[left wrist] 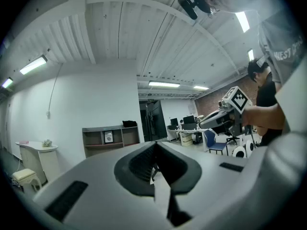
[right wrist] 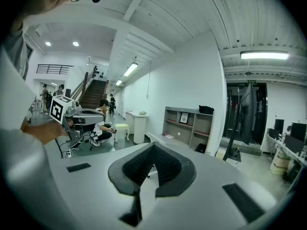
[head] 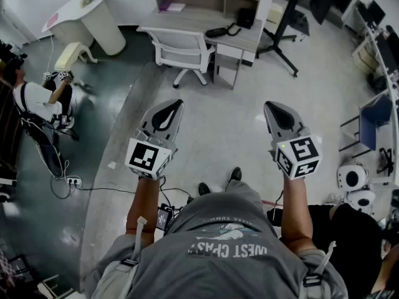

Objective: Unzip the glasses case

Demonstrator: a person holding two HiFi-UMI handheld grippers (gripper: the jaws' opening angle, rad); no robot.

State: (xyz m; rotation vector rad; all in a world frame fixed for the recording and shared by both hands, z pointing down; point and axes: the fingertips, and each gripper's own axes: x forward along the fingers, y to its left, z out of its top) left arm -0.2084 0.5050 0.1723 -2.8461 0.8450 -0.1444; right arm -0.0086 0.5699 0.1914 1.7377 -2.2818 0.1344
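While held out on the near side of the office chair [head: 181,50], left gripper [head: 169,104] and right gripper [head: 274,107] both have jaws pressed together (empty, too).

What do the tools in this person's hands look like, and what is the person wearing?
Both the left gripper and the right gripper are light grey plastic, tapering to a point, with black ribbed pads inside and a white cube with black square markers behind. The person wears a grey short-sleeved T-shirt and shoulder straps.
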